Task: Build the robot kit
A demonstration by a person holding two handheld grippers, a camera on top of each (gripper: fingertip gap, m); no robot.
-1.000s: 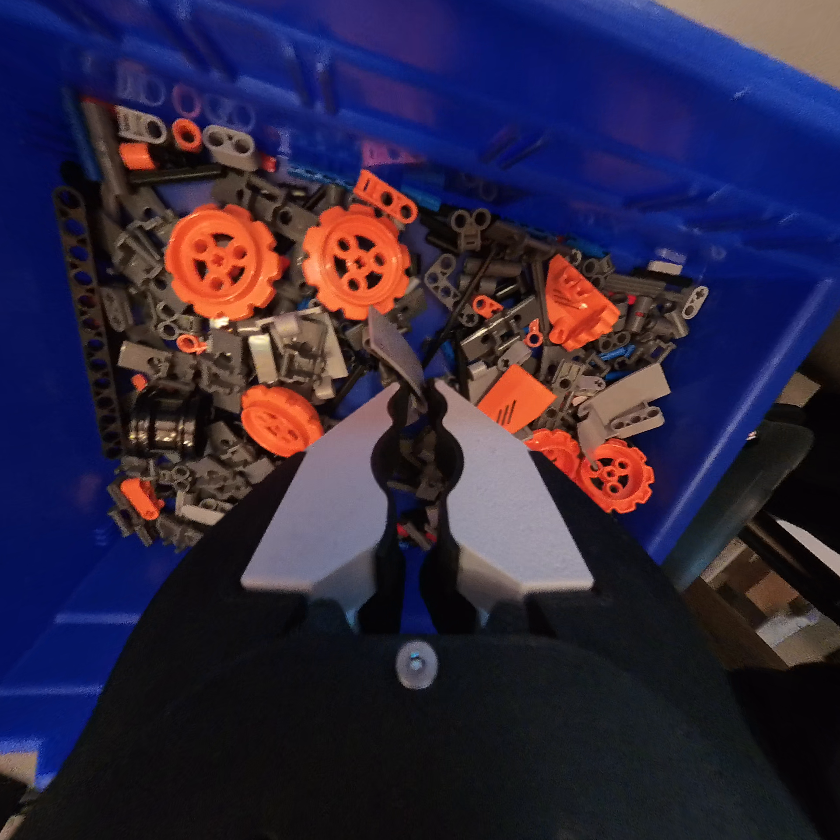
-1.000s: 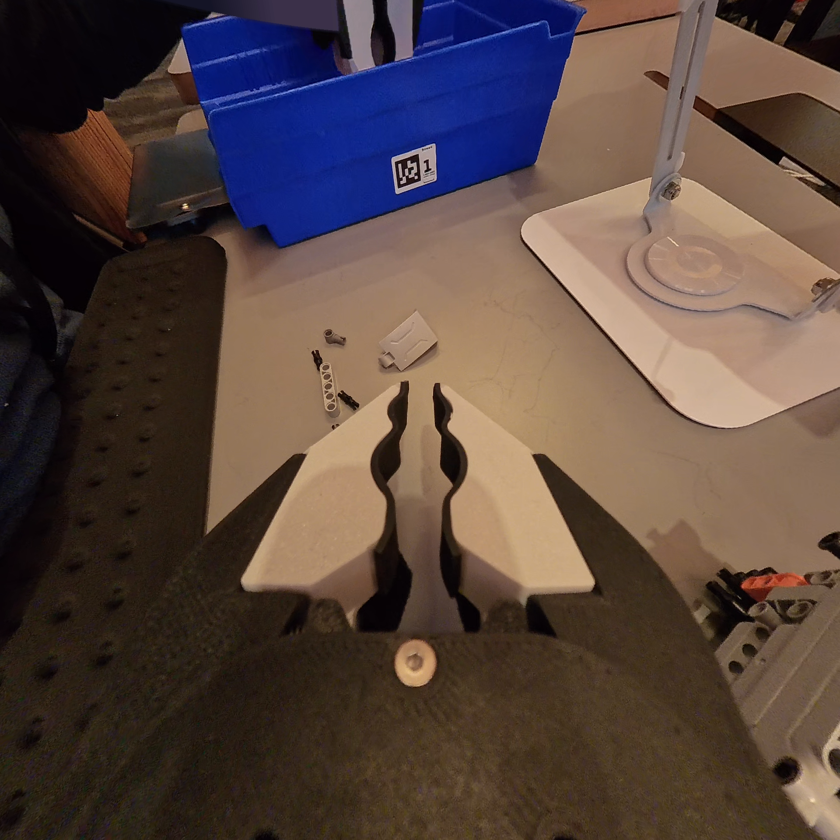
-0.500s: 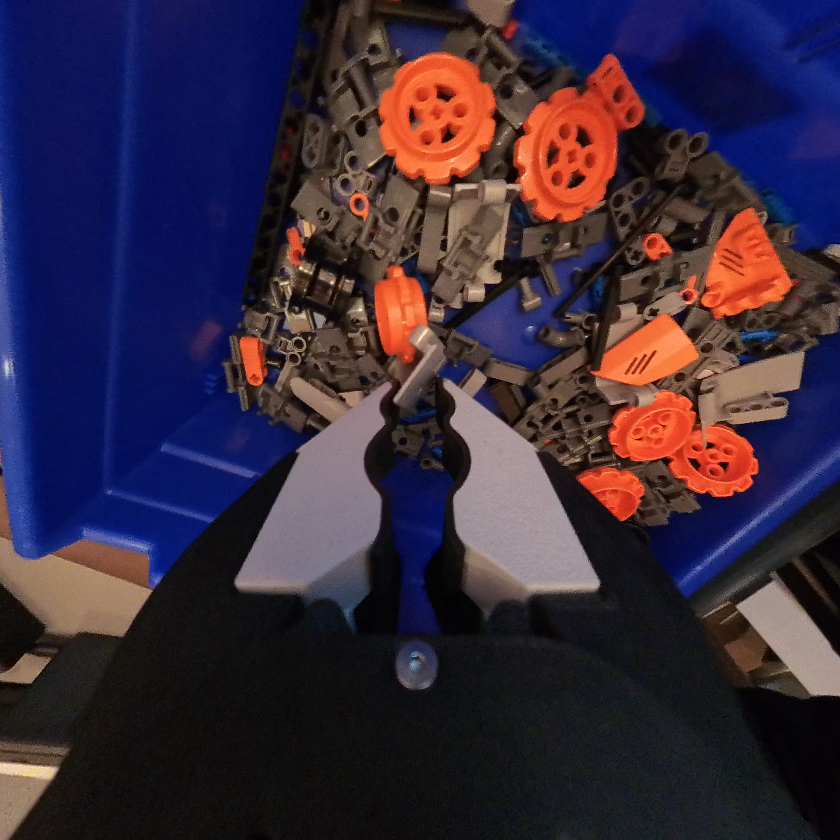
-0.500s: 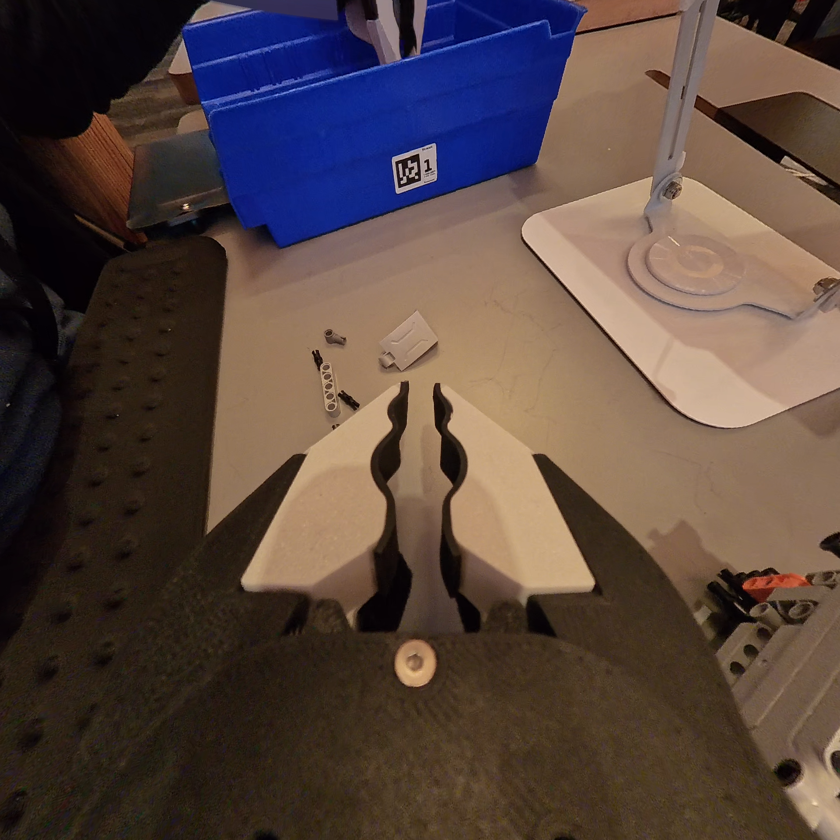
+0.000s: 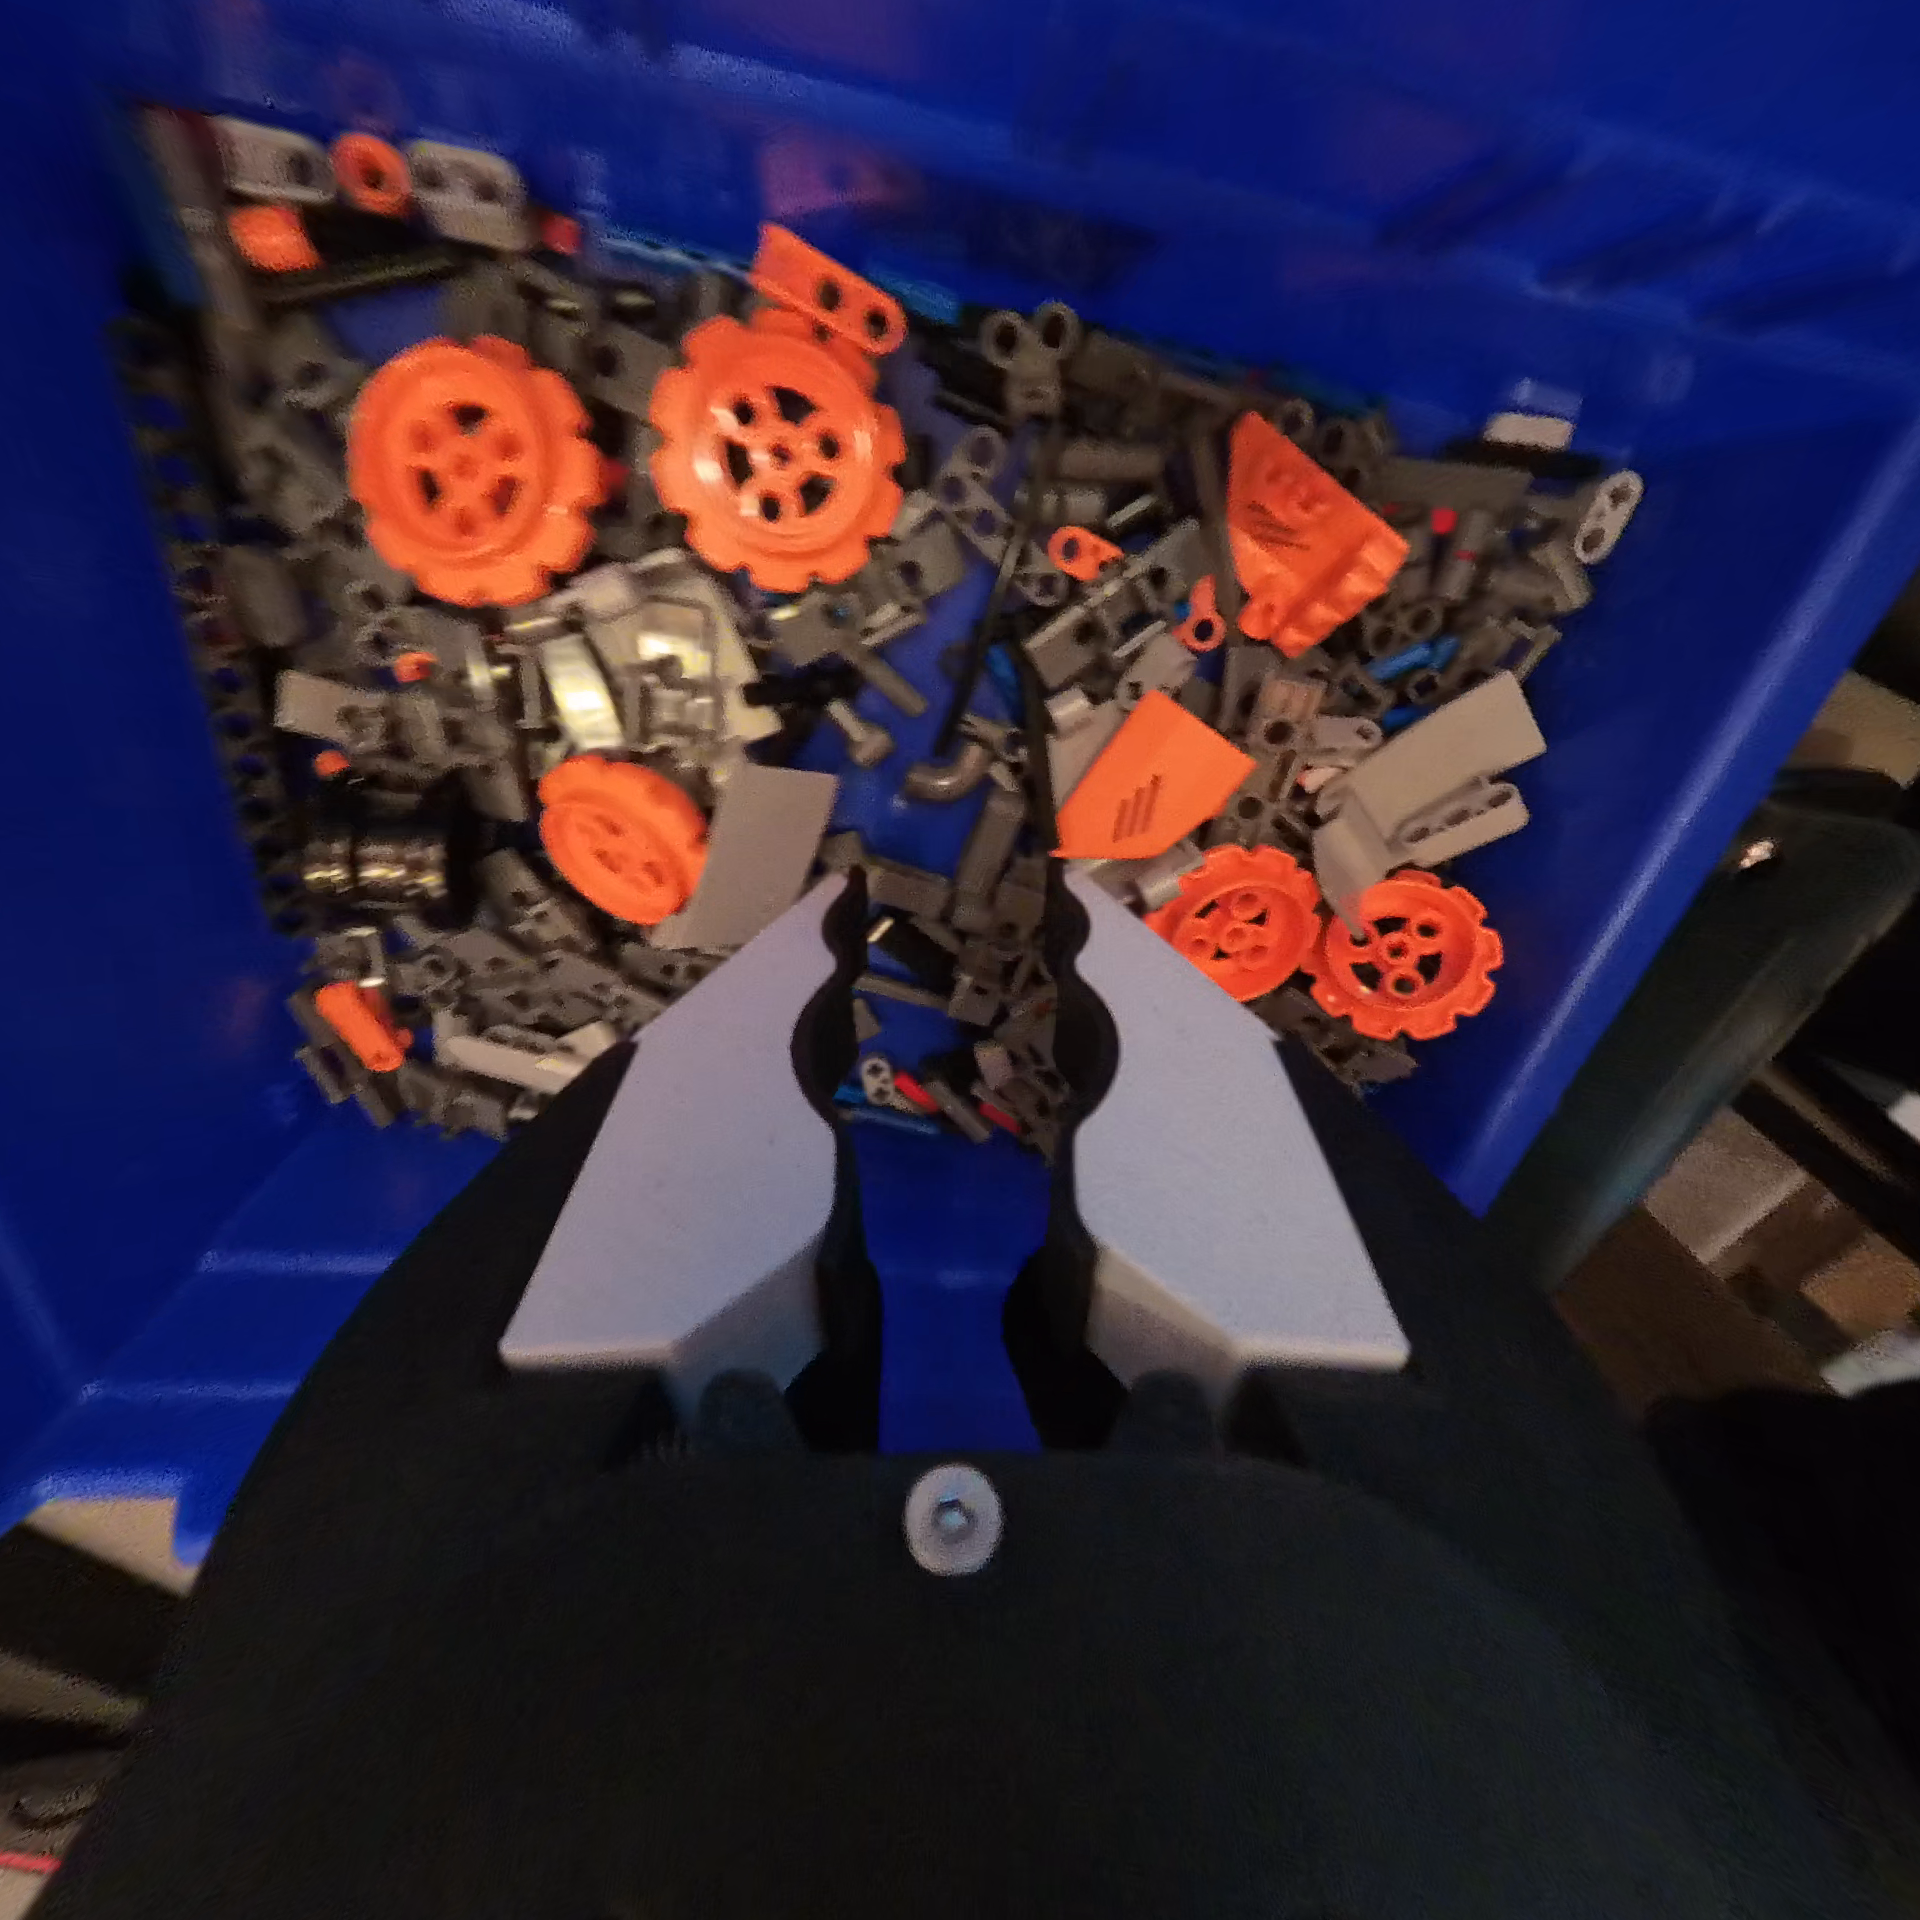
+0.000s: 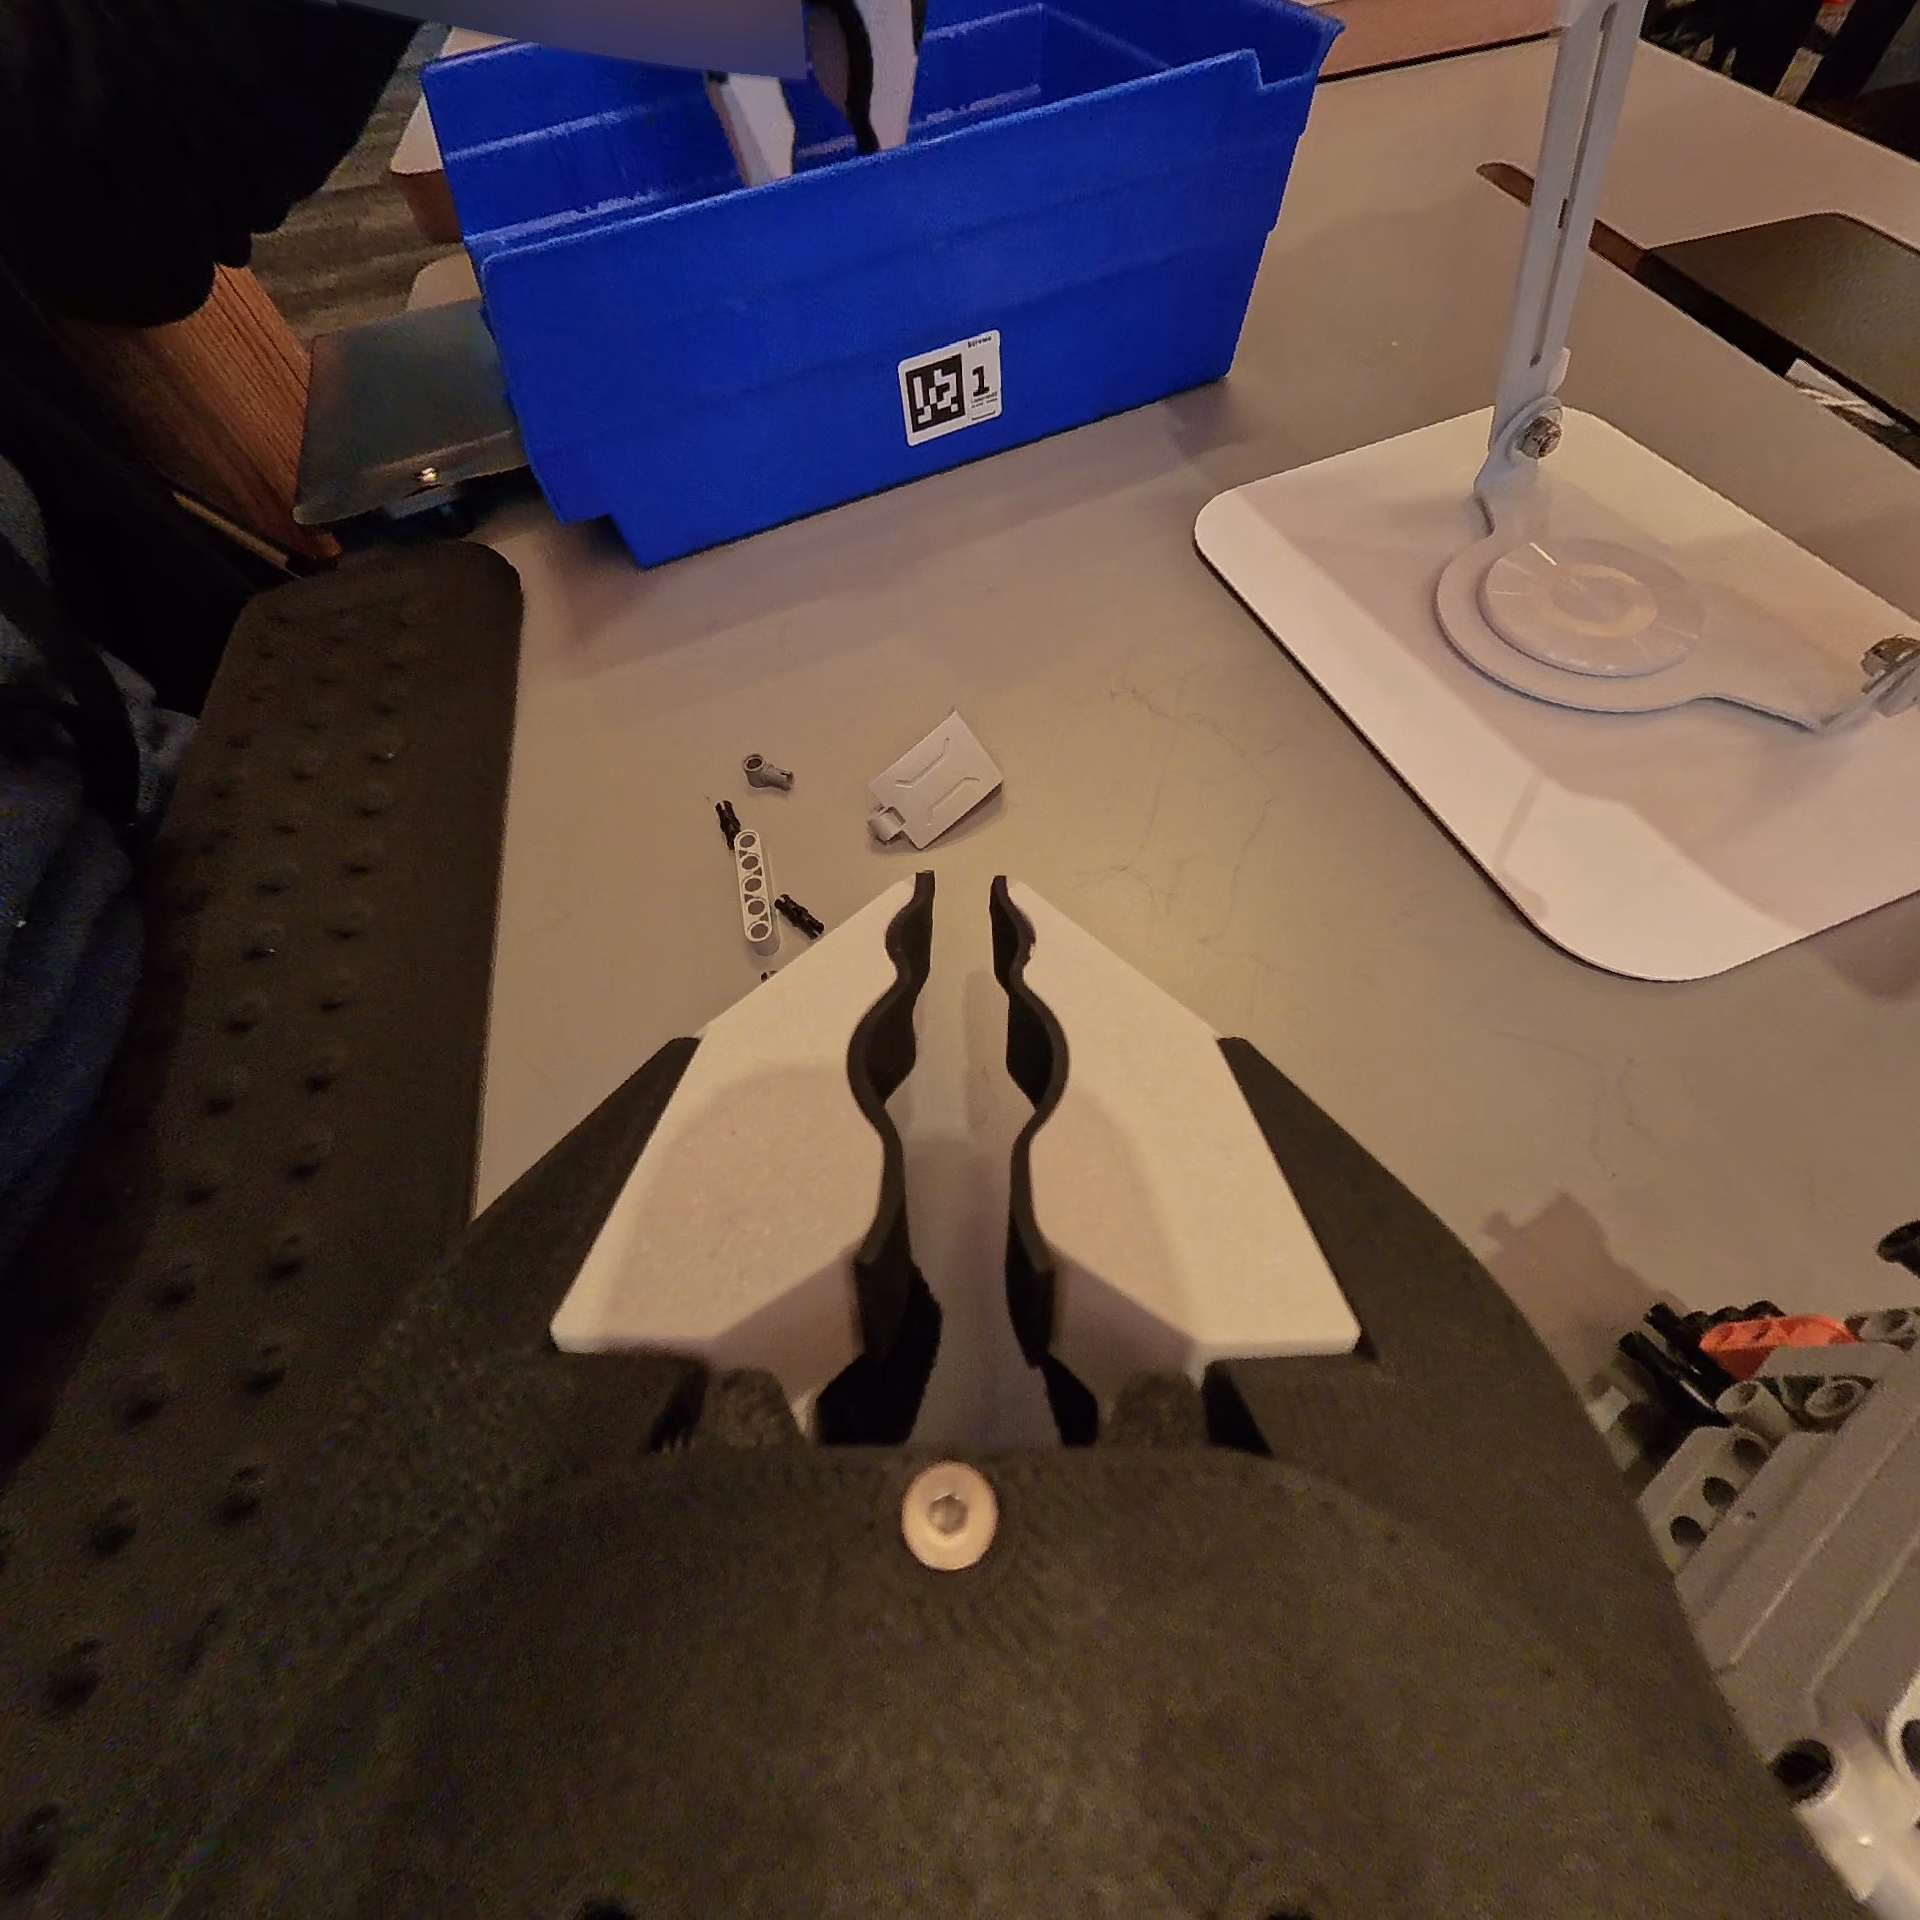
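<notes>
Left gripper (image 5: 951, 894): fingers spread, holding nothing, poised over the deep blue plastic bin (image 5: 1299, 156) of grey and orange toy building parts; flat grey curved panel (image 5: 764, 852) lies by its left tip.

Right gripper (image 6: 961, 888): fingers slightly apart, empty, above the grey tabletop (image 6: 1143, 644) near a light-grey ribbed panel piece (image 6: 940, 779) and a pale holed beam (image 6: 755, 891).
</notes>
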